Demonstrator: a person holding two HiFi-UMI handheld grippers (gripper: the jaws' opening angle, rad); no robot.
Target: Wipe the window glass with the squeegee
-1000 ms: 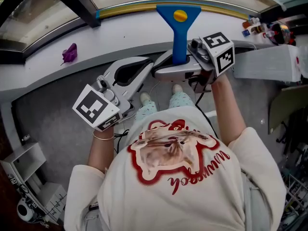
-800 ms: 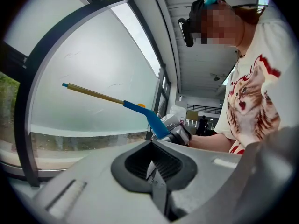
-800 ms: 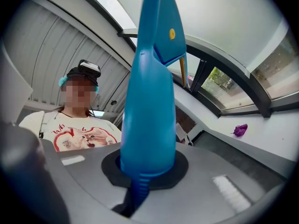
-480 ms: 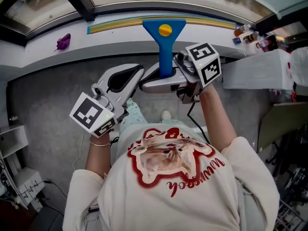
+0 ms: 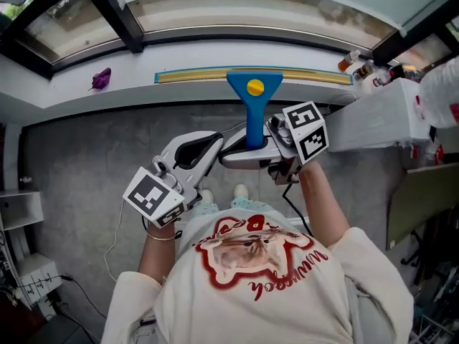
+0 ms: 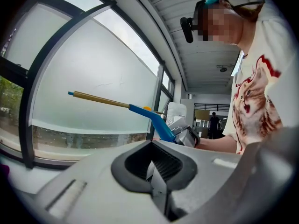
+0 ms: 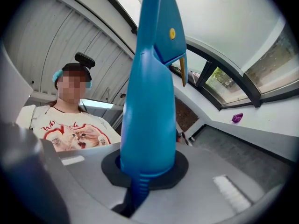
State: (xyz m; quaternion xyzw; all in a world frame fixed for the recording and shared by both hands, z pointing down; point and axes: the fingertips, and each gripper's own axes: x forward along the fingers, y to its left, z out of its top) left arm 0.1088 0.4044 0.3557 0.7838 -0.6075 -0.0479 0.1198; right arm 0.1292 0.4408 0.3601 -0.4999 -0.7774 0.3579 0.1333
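The squeegee (image 5: 252,113) has a blue handle with a yellow dot and a long yellow blade (image 5: 251,75). My right gripper (image 5: 251,147) is shut on the handle's lower end, and the handle (image 7: 148,101) stands up between its jaws. The blade lies level in front of the frosted window glass (image 6: 93,73); I cannot tell whether it touches. My left gripper (image 5: 214,145) sits just left of the right one, shut with nothing in it (image 6: 156,183). It looks toward the squeegee (image 6: 154,120).
A white sill (image 5: 143,84) runs under the window, with a small purple thing (image 5: 101,78) on it at the left. Dark window bars (image 5: 118,9) cross the glass. Bottles (image 5: 357,66) and a white unit (image 5: 376,124) stand at the right. Grey floor (image 5: 79,149) lies below.
In the head view both grippers and the squeegee have moved down the picture, from the window's lower frame to over the sill. The person has stepped along; the grip is unchanged.
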